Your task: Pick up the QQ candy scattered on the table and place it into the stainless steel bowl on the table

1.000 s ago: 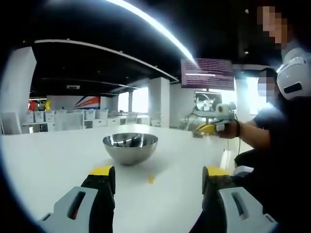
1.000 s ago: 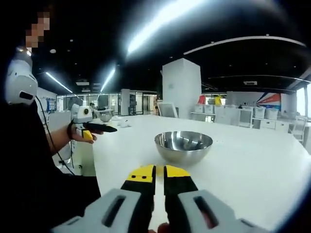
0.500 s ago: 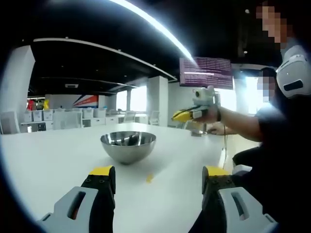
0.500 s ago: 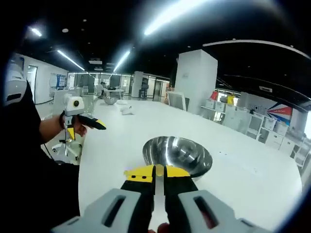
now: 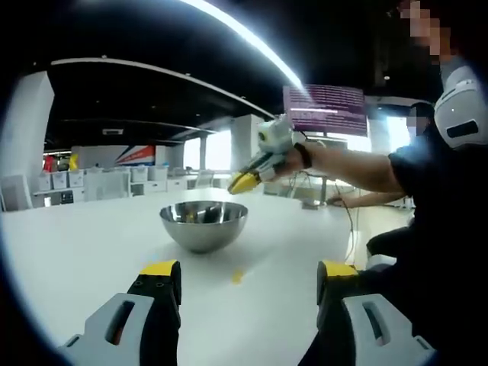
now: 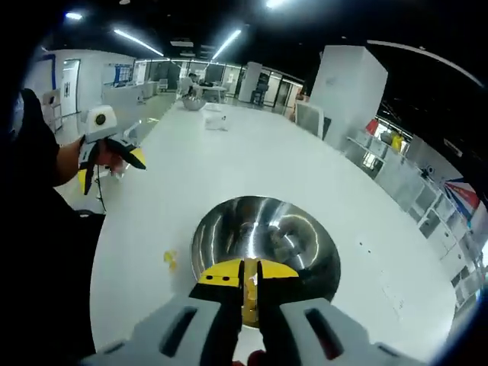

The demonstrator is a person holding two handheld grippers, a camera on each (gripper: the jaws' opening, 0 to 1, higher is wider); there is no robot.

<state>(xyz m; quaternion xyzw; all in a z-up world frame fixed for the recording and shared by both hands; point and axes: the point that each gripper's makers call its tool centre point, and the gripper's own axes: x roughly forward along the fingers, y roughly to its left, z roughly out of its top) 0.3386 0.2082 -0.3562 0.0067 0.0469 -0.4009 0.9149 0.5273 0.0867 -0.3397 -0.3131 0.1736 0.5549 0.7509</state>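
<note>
Right fingers (image 6: 250, 268): closed over the bowl (image 6: 264, 245), pinching a yellow candy (image 6: 249, 303).
Left fingers (image 5: 248, 273): spread wide, holding nothing.
Loose candy (image 5: 238, 276): on the desk (image 5: 76, 244) beside the bowl.

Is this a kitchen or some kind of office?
Probably a big open office or lab. There is a long white table, rows of white chairs, and a wall screen under strip lights.
</note>
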